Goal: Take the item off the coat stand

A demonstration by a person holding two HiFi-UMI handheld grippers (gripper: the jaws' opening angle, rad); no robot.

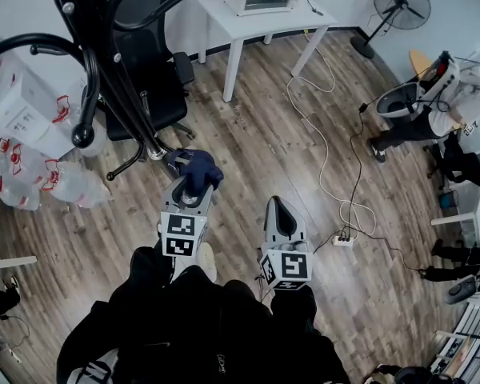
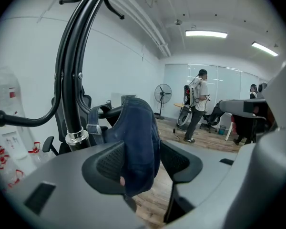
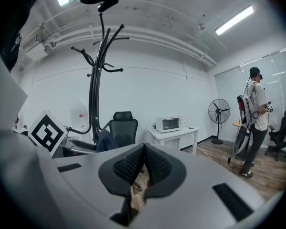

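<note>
A dark blue cap (image 2: pixel 139 140) hangs beside the black coat stand (image 2: pixel 70 92), with its strap next to the pole. My left gripper (image 2: pixel 142 163) stands open around the cap. The left pad lies against the cloth and the right pad stands clear of it. In the head view the cap (image 1: pixel 198 169) covers the tips of the left gripper (image 1: pixel 194 184), close to the stand's pole (image 1: pixel 120 82). My right gripper (image 1: pixel 282 208) hangs lower right of it, shut with nothing in it; its pads (image 3: pixel 133 167) meet.
A black office chair (image 1: pixel 150 74) stands behind the stand, with a white table (image 1: pixel 252 24) carrying a small oven beyond it. Water bottles (image 1: pixel 20 146) are stacked at the left. Cables and a power strip (image 1: pixel 344 238) lie on the wood floor. A person (image 1: pixel 442 94) and a fan (image 1: pixel 400 5) are at the right.
</note>
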